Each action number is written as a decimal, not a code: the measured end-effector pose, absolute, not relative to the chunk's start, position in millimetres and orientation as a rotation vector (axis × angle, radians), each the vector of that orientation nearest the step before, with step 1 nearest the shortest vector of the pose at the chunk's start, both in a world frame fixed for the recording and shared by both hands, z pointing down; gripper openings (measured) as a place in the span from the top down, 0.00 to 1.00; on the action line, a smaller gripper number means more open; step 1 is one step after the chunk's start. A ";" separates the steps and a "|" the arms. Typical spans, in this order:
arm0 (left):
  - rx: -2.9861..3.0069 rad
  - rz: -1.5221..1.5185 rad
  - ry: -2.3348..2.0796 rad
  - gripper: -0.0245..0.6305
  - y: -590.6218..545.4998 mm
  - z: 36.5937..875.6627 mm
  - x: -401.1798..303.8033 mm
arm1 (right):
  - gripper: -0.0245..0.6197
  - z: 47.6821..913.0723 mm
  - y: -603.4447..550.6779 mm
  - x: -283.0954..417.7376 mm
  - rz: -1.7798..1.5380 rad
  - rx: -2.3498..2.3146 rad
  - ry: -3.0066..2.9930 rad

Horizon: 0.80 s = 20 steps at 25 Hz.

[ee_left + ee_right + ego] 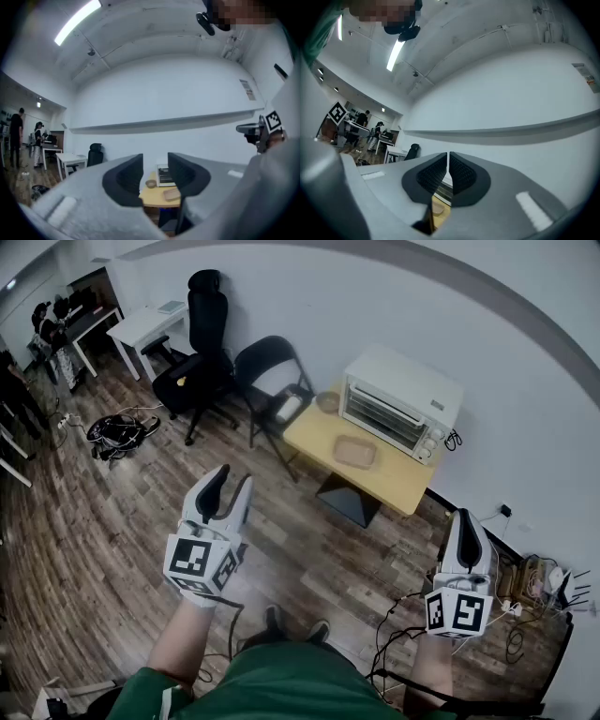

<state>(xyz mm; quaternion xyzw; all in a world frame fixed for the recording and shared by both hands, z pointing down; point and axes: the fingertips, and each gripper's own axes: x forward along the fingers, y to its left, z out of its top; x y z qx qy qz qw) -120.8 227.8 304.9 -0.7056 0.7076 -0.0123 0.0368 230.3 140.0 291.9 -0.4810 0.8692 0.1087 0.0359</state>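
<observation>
Tray (355, 452) lies well beyond fingers of left gripper (232, 476) and right gripper (466, 517).

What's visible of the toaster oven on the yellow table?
The toaster oven is a white box with a glass-fronted door, shut, racks showing behind it, and knobs at one end. It stands upright at the back of the yellow table, by the wall. A dark cord hangs beside that end. A tan tray lies in front, apart from it.

An office: swivel chair (202, 343); white desks (141, 326); toaster oven (398, 401) on small table (394, 479).
</observation>
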 end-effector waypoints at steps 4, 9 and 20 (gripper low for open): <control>-2.178 -0.037 2.162 0.71 230.6 302.3 -130.6 | 0.94 287.8 145.0 220.8 0.335 -1.487 2.666; -2.209 -0.009 2.149 0.71 226.7 303.7 -149.4 | 0.94 288.1 144.6 208.0 0.274 -1.510 2.643; -2.242 0.078 2.066 0.71 221.0 296.6 -209.8 | 0.72 275.2 158.5 168.2 0.300 -1.658 2.588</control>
